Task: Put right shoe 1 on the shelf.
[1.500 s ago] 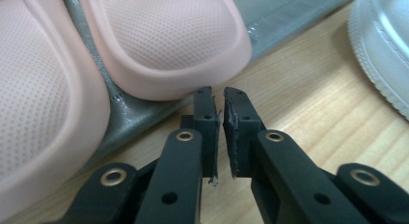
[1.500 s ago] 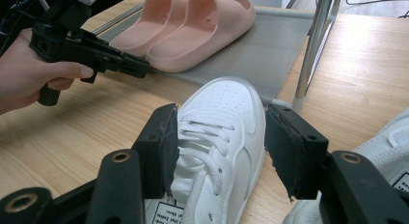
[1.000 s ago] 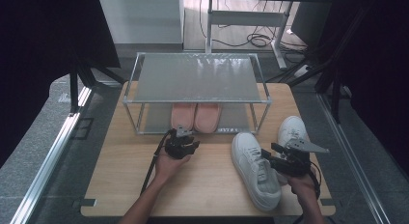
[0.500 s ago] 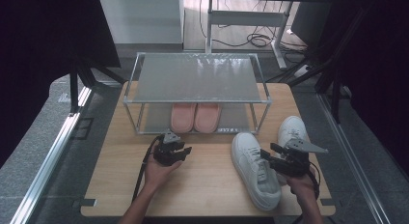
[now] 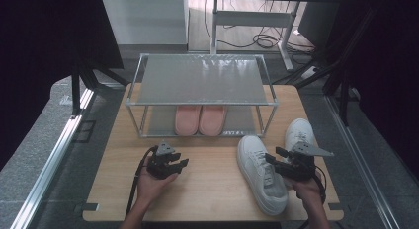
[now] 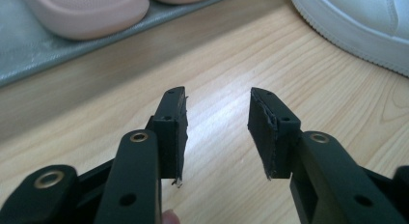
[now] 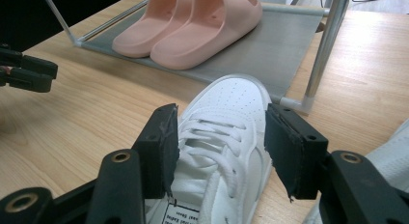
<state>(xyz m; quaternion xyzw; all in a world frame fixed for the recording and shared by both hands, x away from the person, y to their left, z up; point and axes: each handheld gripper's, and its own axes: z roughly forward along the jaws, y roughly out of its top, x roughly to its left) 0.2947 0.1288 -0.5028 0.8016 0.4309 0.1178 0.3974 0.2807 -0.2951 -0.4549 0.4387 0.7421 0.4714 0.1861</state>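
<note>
left gripper [image 5: 174, 166]: low, jaws empty, just been opening; right gripper [image 5: 277, 162]: low, jaws wide apart

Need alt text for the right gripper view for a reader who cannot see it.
The right gripper straddles a white sneaker at its laces, jaws apart on either side. Beyond it, a pair of pink slippers sits on the lower shelf of a metal shoe rack on the wooden table.

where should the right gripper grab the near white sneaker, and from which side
Probably across the laced midfoot of the white sneaker, coming from above and behind its heel. The right gripper already has an open jaw on each side there, and the upper is narrowest at that point. The toe points toward the shoe rack, so a heel-side grip leaves the toe free.
</note>
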